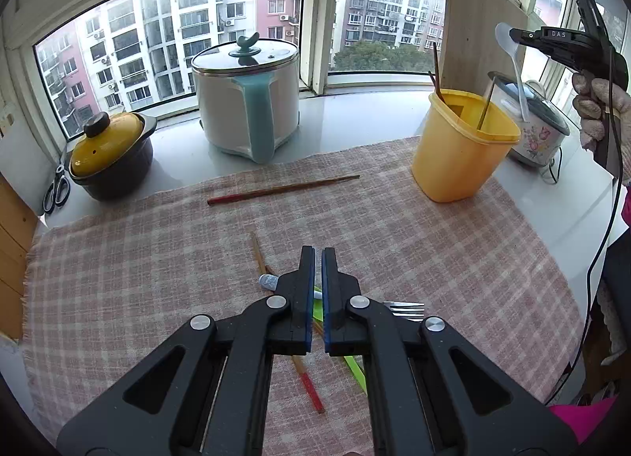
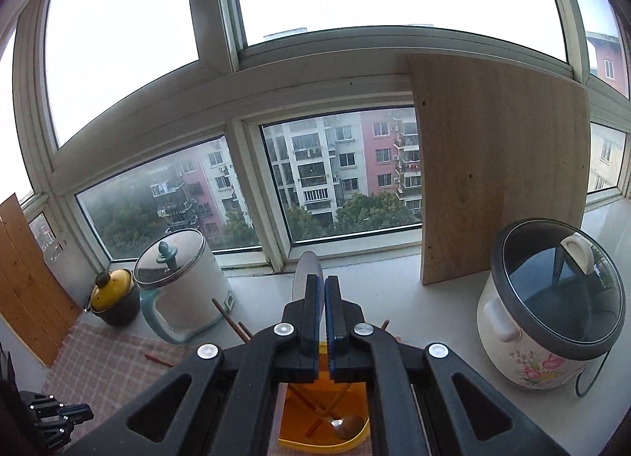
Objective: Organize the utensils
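The translucent white plastic spoon (image 1: 512, 62) is clamped between the closed jaws of the right gripper (image 2: 324, 290), held above the yellow plastic utensil tub (image 1: 461, 148), which stands near the far right edge of the pink checked cloth (image 1: 157, 278). The left gripper (image 1: 318, 259) hovers nearly closed and empty over a steel fork (image 1: 406, 310), a green utensil (image 1: 355, 369) and a red-tipped chopstick (image 1: 307, 385). Another chopstick (image 1: 282, 190) lies alone mid-cloth with bare cloth around it. Only the right wrist view shows inside the tub: chopsticks and a metal spoon (image 2: 347, 426).

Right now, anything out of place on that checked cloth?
Yes. One red-tipped wooden chopstick lies alone mid-cloth; a second chopstick, a steel fork and a green utensil lie crossed beneath the left gripper, outside the yellow plastic holder.
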### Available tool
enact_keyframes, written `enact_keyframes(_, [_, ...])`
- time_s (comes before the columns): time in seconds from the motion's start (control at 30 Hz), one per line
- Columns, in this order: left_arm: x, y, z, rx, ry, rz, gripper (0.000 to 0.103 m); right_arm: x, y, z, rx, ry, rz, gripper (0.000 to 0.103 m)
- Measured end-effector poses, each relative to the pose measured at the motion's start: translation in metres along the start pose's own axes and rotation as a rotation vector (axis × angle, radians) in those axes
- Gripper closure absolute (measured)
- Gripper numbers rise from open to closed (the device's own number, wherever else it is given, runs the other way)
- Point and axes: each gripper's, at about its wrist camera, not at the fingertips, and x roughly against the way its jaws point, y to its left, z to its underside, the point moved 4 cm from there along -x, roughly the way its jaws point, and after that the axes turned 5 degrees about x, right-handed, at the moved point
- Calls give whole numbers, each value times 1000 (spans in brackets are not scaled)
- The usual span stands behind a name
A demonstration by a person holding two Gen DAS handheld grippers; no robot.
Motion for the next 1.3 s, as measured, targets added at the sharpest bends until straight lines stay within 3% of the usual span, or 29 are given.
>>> enact_keyframes(0.23, [6, 18, 11, 51, 9, -34, 102, -32, -3, 10, 28, 49, 33, 103])
enact_keyframes(0.27, [7, 20, 13, 56, 12, -40, 98, -35, -2, 12, 29, 59, 29, 101])
enact_keyframes(0.3, [7, 23, 14, 60, 13, -44, 87, -38, -3, 15, 29, 67, 25, 100])
enact_keyframes(0.33, [9, 25, 15, 63, 12, -48, 80, -39, -2, 17, 30, 74, 23, 92])
enact_keyframes(0.37, [10, 28, 16, 65, 9, -52, 72, -40, -2, 18, 31, 77, 21, 75])
enact_keyframes(0.4, [11, 30, 17, 68, 7, -54, 72, -38, -1, 20, 32, 73, 26, 68])
enact_keyframes(0.5, [11, 36, 21, 75, 13, -59, 72, -34, 0, 22, 37, 70, 30, 67])
enact_keyframes(0.73, [9, 48, 35, 90, 37, -72, 72, -10, 3, 25, 32, 39, 17, 45])
enact_keyframes(1.03, [9, 55, 52, 99, 61, -73, 72, 35, 40, 50, 74, 6, -150, 18])
enact_keyframes(1.3, [-15, 59, 49, 65, 103, -49, 72, 41, 94, 111, 115, 171, -302, 18])
